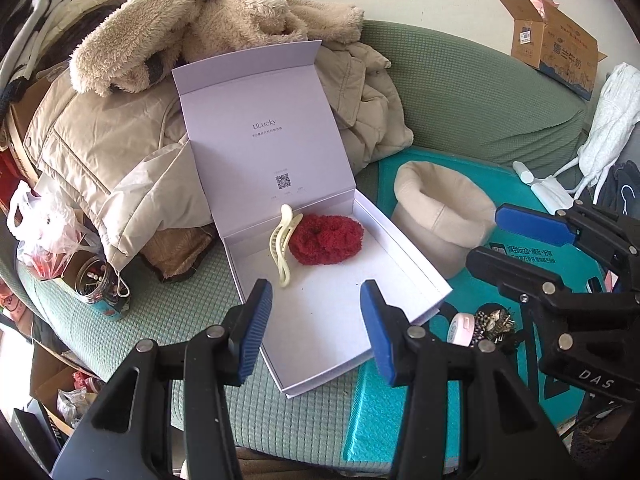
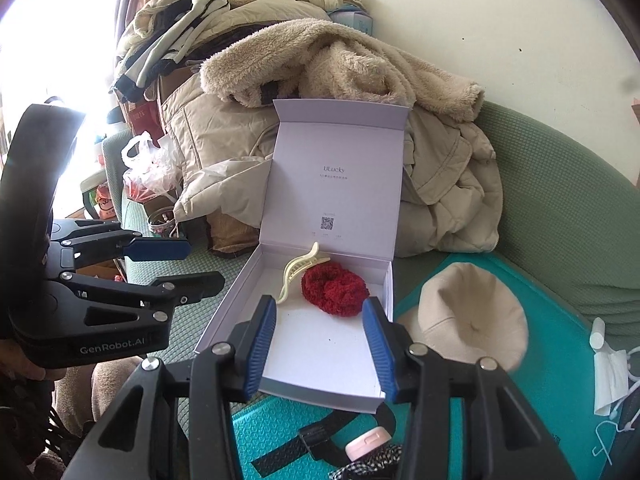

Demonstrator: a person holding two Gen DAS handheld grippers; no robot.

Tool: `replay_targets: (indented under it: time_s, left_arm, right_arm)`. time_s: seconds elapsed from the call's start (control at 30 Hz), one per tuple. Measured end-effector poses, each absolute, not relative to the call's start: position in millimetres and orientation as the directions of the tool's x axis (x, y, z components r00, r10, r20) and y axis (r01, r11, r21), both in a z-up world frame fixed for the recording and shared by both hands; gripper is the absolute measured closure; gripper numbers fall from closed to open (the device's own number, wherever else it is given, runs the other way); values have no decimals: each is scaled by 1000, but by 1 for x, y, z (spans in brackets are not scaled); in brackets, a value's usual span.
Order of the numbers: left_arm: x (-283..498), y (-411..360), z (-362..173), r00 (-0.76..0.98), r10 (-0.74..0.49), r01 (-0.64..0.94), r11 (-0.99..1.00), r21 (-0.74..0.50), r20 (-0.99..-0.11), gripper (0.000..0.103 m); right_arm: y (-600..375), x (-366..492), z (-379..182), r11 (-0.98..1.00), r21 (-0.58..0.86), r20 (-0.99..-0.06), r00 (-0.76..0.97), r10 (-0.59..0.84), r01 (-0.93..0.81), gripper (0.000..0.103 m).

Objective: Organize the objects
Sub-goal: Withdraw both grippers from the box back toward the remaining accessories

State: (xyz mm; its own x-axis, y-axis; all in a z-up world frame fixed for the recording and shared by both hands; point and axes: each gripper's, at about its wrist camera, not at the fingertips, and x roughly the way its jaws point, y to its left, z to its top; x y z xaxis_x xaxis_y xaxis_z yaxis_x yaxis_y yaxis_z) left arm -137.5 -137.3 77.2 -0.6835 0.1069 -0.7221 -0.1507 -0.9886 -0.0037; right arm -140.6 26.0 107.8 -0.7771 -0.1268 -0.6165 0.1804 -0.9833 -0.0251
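Blue-padded and empty, the left claw fills the bottom of its own view, jaws partly apart with nothing between them; the right claw sits the same way in its view — half open, gripping nothing. Both hang over the near end of the white box, so neither is clearly nearer to it.

What likely comes next lies low in the right wrist view, below the box's front wall: a pink round case beside a checked fabric piece and a black strap, all on the teal mat. They sit under and toward the right claw, so that hand looks better placed — it would have to draw back and dip.

Inside the box, toward its hinge, a cream hair clip runs lengthwise front to back, touching a fuzzy red scrunchie on its right. The lid stands open against piled coats. A beige hat rests right of the box on the green sofa.
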Motion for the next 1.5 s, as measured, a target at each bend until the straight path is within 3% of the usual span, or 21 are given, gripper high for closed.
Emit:
replay_targets:
  time_s: [0.47, 0.73, 0.9, 1.5]
  left_arm:
    - [-88, -102, 69, -672, 129, -173, -985, -15, -729, 59]
    - [-62, -76, 60, -666, 134, -181, -983, -15, -734, 53]
    - [-50, -59, 55, -663, 134, -191, -982, -7, -737, 49]
    - [-37, -42, 9, -610, 188, -206, -976, -75, -769, 49]
  right_arm:
    - [44, -84, 97, -991, -17, -636, -767, -91, 132, 58]
    - [59, -55, 91, -992, -25, -646, -760, -77, 122, 57]
    - [68, -39, 85, -993, -10, -645, -759, -86, 121, 52]
    - [93, -13, 43, -993, 56, -670, -733, -116, 106, 50]
